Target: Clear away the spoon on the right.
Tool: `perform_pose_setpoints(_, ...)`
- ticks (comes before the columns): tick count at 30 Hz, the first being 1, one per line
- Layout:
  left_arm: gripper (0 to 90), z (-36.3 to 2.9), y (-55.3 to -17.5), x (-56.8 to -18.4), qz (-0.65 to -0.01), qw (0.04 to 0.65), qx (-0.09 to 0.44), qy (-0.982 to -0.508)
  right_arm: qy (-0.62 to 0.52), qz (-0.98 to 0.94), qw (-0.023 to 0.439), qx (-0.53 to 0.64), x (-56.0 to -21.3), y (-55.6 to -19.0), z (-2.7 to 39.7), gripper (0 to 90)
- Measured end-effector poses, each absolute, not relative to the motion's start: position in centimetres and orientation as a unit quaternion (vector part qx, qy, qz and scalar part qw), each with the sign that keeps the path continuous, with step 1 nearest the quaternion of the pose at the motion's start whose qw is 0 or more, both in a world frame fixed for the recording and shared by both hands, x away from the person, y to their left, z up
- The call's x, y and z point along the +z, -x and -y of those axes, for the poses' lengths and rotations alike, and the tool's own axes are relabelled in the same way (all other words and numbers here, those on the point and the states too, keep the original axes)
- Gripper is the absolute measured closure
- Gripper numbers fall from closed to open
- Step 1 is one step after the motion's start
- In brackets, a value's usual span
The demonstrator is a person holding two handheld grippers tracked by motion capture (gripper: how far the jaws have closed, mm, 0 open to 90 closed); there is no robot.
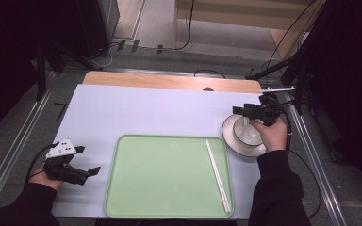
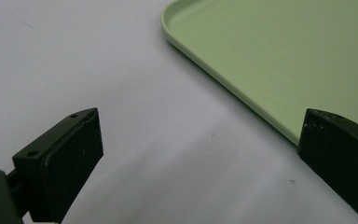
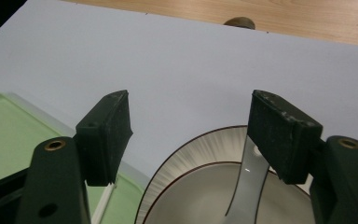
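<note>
A white plate [image 1: 230, 136] with a dark-rimmed bowl [image 1: 250, 134] on it stands on the white mat, right of a light green tray [image 1: 160, 174]. A pale spoon [image 3: 247, 182] leans in the bowl [image 3: 191, 200], its handle rising beside one pad. My right gripper [image 1: 238, 111] hovers over the bowl's far side with its jaws wide open [image 3: 191, 126], and nothing is pressed between them. White chopsticks [image 1: 218, 174] lie along the tray's right side. Left of the tray, my left gripper [image 1: 87, 161] is low over the mat, open and holding nothing [image 2: 200, 154].
The tray's near corner [image 2: 270, 56] lies just ahead of the left gripper's jaws. A wooden table edge [image 1: 169, 81] runs along the back of the mat. Metal rails flank the table on both sides. Cables trail at the back right.
</note>
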State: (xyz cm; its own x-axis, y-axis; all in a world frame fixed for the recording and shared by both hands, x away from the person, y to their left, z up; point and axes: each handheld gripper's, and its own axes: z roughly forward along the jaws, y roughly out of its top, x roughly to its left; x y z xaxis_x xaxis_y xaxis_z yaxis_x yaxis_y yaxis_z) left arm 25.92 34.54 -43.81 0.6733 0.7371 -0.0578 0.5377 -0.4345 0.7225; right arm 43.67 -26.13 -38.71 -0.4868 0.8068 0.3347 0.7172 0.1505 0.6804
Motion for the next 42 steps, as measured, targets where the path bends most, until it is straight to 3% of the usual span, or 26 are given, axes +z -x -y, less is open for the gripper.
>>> perform_pose_setpoints(14,0.0,-34.5,-25.9,-43.9,-0.382,0.37,0.134,-0.836,-0.539,-0.737,0.052,0.404,-40.6,-44.5,27.7,37.1)
perform_pose_setpoints(35,0.0,-34.7,-25.5,-43.9,-0.386,0.366,0.136,-0.836,-0.557,-0.736,0.037,0.384,-42.0,-45.2,27.7,71.6)
perform_pose_setpoints(42,0.0,-34.7,-25.5,-43.9,-0.384,0.363,0.137,-0.838,-0.559,-0.731,0.04,0.39,-41.5,-44.9,28.0,75.3)
